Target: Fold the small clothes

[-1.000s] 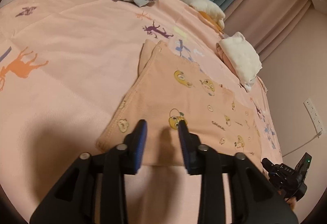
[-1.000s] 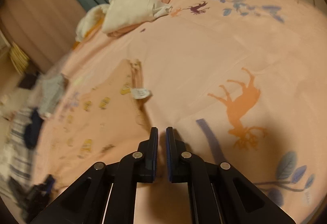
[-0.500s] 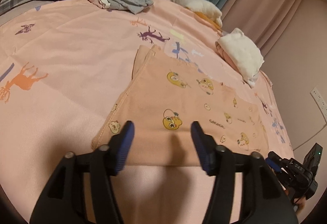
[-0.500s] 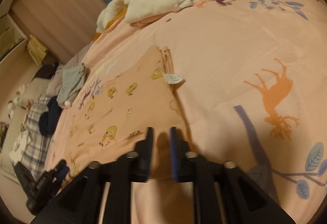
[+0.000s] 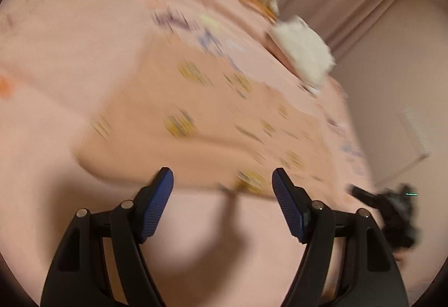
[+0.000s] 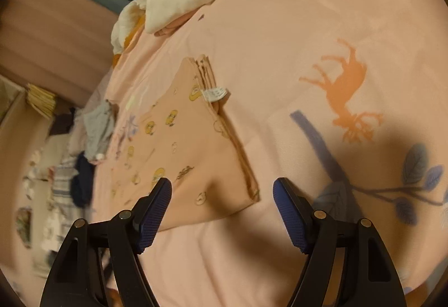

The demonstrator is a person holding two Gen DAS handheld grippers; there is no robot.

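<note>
Garment (image 6: 179,150) flat on the bedspread (image 6: 294,35), peach with yellow cartoon prints, already doubled over by the look of the stacked hems along one side. Left gripper (image 5: 222,189) wide open, empty, poised at the near edge. Right gripper (image 6: 222,200) likewise spread and empty, straddling the near corner.

Risks, as judged from here:
- Pinching bedspread along with garment, both being soft, thin and nearly the same colour; a low, deep bite would lift the cover too.
- Catching only the top layer at the stacked edge, so the fold peels apart on lifting.
- Uneven grips at the two ends, giving a skewed fold.
- Fast motion on the left, judged from the blur, making a clean aim at the edge harder.

Right view only: sharp detail, white label (image 6: 215,93) sticking out from the layered hem, orange deer print (image 6: 344,83), corner position between the pads.

Left view only: heavily smeared, yet showing the full near edge, the white pile (image 5: 305,52) beyond, and the other gripper dark at far right.
</note>
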